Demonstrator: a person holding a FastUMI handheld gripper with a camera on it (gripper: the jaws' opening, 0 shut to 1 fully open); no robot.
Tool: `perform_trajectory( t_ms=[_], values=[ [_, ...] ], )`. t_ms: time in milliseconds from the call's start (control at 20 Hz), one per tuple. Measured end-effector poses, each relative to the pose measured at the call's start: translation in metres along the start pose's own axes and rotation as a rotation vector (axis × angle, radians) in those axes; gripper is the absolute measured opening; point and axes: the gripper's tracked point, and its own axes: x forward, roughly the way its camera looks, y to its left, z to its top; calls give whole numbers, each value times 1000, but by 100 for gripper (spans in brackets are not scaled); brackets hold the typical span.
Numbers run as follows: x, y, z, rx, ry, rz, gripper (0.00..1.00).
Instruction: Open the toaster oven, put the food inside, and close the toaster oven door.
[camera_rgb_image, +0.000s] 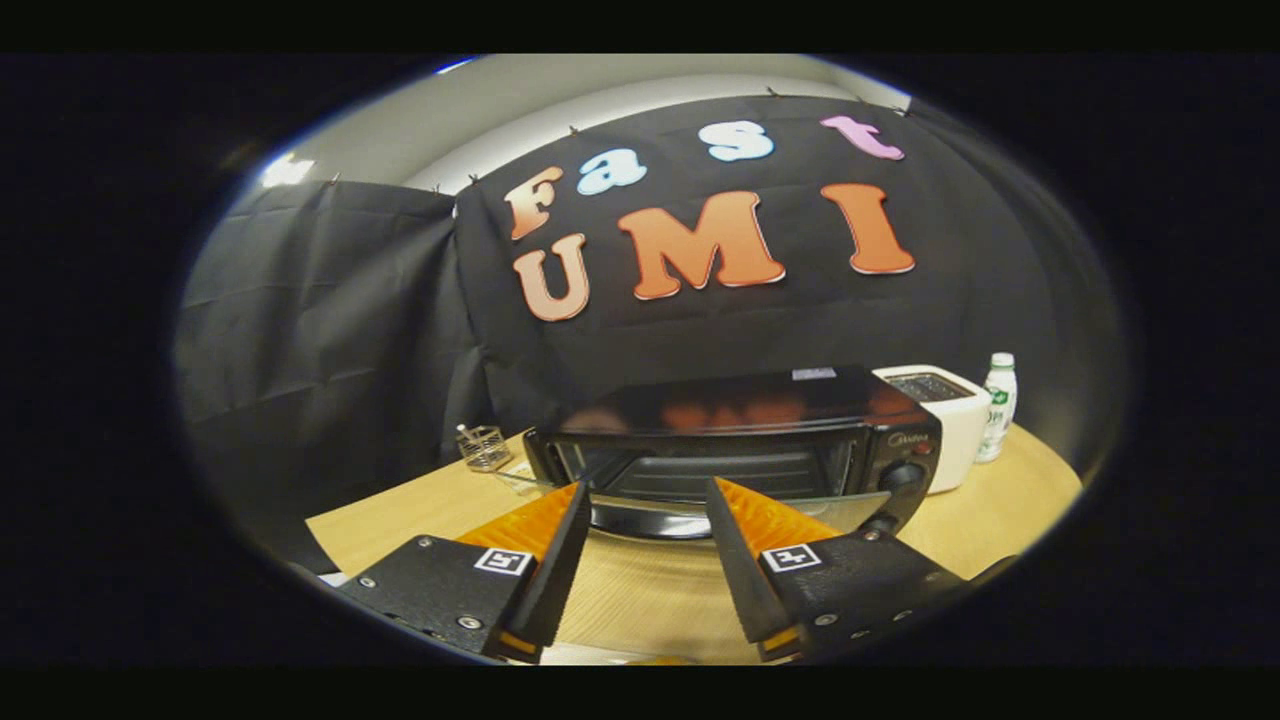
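Note:
A black toaster oven stands on a round wooden table, just ahead of my fingers. Its glass door is folded down flat toward me, and the wire rack inside shows. The door's dark front edge with the handle lies between and just below my fingertips. My gripper is open, its fingers spread wide on either side of that edge and not pressing on it. The oven's knobs are on its right side.
A white toaster stands right behind the oven's right end, with a small plastic bottle beside it. A small clear holder sits on the table left of the oven. Black cloth walls close the booth behind.

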Motion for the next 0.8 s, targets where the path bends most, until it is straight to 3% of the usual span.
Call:
perform_trajectory(
  t_ms=[500, 800],
  values=[
    [-48, 11, -70, 247, 233, 70, 59],
    [-58, 21, -140, 291, 413, 70, 60]
  ],
)
